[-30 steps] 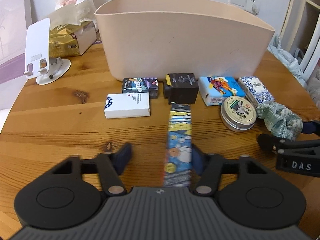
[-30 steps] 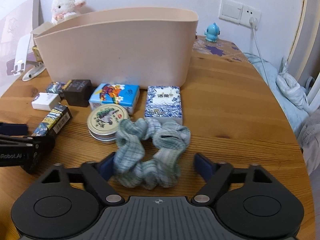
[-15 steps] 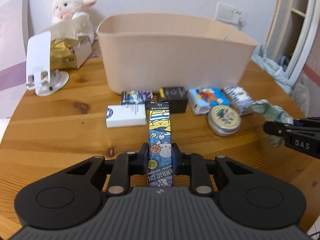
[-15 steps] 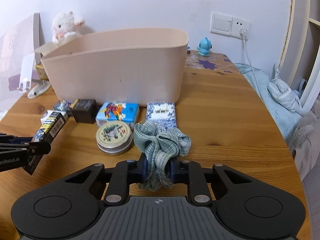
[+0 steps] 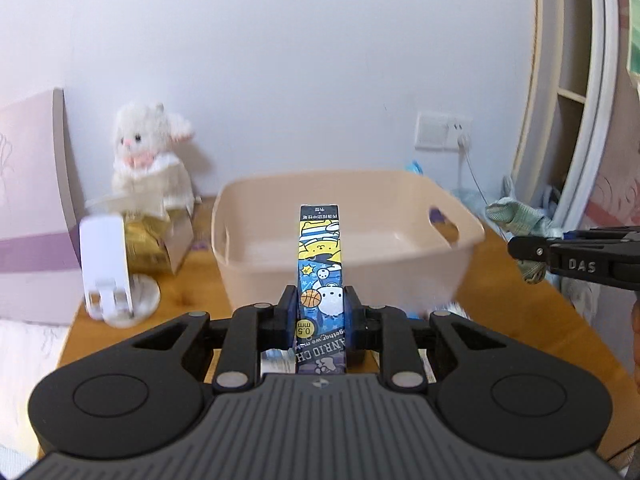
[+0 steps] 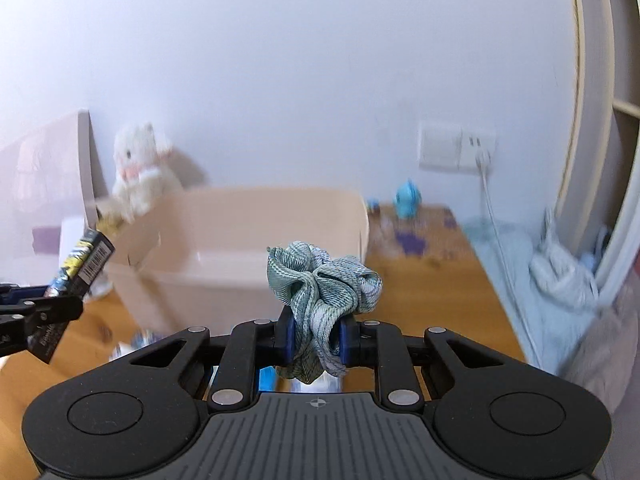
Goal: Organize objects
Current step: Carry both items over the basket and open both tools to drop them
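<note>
Your left gripper (image 5: 320, 312) is clamped on the blue cartoon pen box (image 5: 320, 264), whose long axis runs straight forward along the fingers, its far end pointing at the beige bin (image 5: 464, 256). The bin sits directly ahead of and below that gripper, its open mouth facing up, so the box looks ready to travel forward and down.

Your right gripper (image 6: 316, 336) is squeezed onto the green scrunchie (image 6: 324, 276), which bunches up above the pads. From this gripper the bin (image 6: 240, 216) lies ahead and slightly left.

Judging by both views, your left gripper is the nearer one, lined up with the bin's middle; the right approaches over the bin's right-hand end.
</note>
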`<state>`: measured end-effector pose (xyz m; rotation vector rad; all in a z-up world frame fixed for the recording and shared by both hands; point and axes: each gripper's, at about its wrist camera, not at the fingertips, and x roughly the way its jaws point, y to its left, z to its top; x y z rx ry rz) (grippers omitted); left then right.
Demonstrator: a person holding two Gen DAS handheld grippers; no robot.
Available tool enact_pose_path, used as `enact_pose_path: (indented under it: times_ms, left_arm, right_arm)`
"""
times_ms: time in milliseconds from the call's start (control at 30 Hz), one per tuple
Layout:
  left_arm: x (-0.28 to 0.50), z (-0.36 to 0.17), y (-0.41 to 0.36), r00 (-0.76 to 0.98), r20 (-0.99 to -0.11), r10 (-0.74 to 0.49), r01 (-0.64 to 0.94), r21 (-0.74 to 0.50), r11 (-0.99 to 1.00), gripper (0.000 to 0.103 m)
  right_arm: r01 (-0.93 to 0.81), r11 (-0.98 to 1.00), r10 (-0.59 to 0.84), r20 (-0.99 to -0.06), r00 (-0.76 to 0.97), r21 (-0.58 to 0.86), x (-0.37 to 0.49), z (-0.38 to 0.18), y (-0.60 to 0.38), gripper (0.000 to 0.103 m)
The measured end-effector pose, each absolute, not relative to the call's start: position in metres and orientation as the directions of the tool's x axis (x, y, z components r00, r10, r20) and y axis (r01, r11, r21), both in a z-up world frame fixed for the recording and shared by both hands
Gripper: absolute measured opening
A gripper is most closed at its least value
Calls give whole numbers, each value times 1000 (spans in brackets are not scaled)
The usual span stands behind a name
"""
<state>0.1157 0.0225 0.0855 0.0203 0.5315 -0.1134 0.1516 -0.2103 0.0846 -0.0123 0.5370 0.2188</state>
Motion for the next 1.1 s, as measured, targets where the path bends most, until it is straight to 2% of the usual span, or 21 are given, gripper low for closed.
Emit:
enact_pose_path:
  times_ms: [233,400,800,933,1033,1100]
  left_arm:
    - [164,102,19,871,-486,-66,89,25,996,25]
    - [209,95,8,871,-490,-35,93,94,991,25]
    - [294,33,-15,696,-718,32,79,120,990,25]
    - [305,16,-10,641,-765,68,58,136,989,25]
    - [311,11,-3,608,-792,59,52,114,992,25]
    - [308,15,-2,621,-781,61,51,118,992,27]
  right_arm:
    - [-219,975,215,-448,868,45,185,114,-201,20]
    - [-219,975,209,-487,848,36,220,116,-187,20]
    - [-224,974,180,-693,698,26,300,59,-156,20]
    - [-227,974,158,-745,648,9,308,40,-151,21]
    - [-218,976,143,-760,634,2,309,36,-151,29]
    - [-220,976,147,-754,640,4,307,38,-152,43]
